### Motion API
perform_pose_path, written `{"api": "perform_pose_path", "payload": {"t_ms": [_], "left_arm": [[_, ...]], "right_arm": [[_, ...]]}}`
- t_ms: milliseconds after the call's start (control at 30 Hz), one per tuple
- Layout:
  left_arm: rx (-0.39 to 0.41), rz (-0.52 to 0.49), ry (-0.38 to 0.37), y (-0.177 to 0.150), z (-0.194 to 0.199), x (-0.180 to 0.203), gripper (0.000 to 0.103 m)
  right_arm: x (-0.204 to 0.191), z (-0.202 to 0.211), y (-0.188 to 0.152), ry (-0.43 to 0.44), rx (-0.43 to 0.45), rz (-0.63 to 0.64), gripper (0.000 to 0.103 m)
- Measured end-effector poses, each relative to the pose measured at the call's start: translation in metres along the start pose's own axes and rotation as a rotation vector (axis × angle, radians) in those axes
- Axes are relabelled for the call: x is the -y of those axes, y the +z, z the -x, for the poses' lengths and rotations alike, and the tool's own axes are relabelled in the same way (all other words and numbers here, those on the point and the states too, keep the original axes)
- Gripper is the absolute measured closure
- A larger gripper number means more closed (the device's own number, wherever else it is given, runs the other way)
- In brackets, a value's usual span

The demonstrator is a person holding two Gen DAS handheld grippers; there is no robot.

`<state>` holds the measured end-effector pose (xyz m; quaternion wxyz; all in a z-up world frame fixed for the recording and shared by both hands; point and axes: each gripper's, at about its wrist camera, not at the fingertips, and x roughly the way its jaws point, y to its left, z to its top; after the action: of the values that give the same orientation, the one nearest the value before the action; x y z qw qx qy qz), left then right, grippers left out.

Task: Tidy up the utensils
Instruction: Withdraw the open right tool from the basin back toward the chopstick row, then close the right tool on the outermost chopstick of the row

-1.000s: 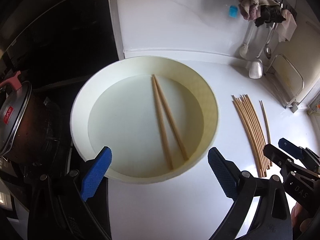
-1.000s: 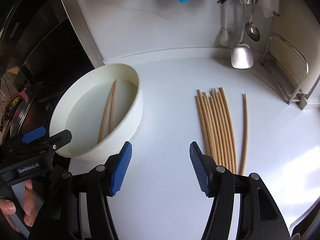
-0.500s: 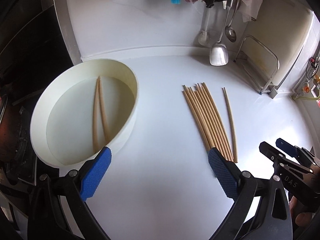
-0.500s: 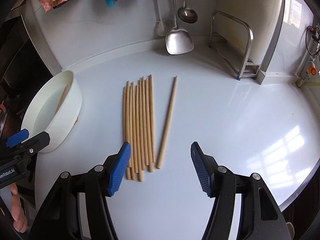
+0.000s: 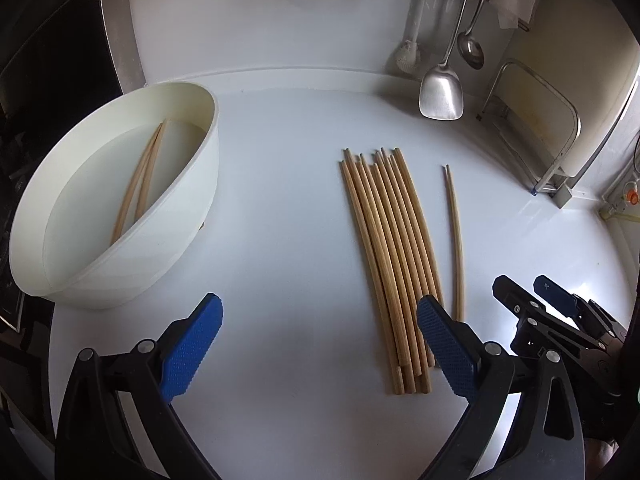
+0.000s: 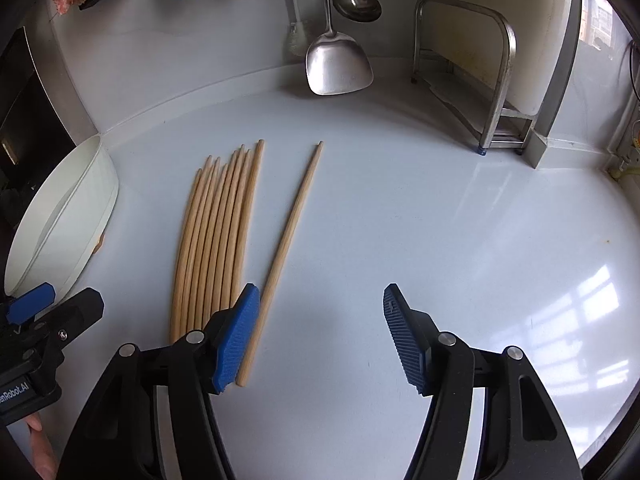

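A bundle of several wooden chopsticks (image 5: pixel 390 260) lies on the white counter, with a single chopstick (image 5: pixel 456 240) apart on its right. The bundle (image 6: pixel 216 240) and the single chopstick (image 6: pixel 286 240) also show in the right wrist view. A white basin (image 5: pixel 188 200) on the left holds two chopsticks (image 5: pixel 140 184) in water. My left gripper (image 5: pixel 318 342) is open and empty, its right pad over the bundle's near end. My right gripper (image 6: pixel 320 332) is open and empty, its left pad beside the single chopstick's near end.
A steel spatula (image 6: pixel 338 64), a ladle (image 6: pixel 356 4) and a brush hang on the back wall. A metal rack (image 6: pixel 480 76) with a white board stands at the back right. A dark stove area lies left of the basin (image 6: pixel 60 232).
Both grippers have swung right, away from the basin and over the chopsticks on the counter. Both stay open and empty.
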<state>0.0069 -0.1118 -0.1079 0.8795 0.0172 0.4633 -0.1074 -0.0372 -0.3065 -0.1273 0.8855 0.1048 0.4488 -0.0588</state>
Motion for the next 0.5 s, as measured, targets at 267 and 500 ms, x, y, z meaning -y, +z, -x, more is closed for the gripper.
{"api": "perform_pose_path", "payload": {"t_ms": [267,500], "left_arm": [[0.037,0.029,0.061,-0.001,-0.018,-0.006,0.007],[0.039,0.051,0.07,-0.001,-0.025,-0.009,0.007]], "right_arm": [[-0.001,-0.027,0.002,0.003,0.003,0.033,0.041],[-0.011,-0.034,0.002,-0.018,0.007,0.072,0.041]]}}
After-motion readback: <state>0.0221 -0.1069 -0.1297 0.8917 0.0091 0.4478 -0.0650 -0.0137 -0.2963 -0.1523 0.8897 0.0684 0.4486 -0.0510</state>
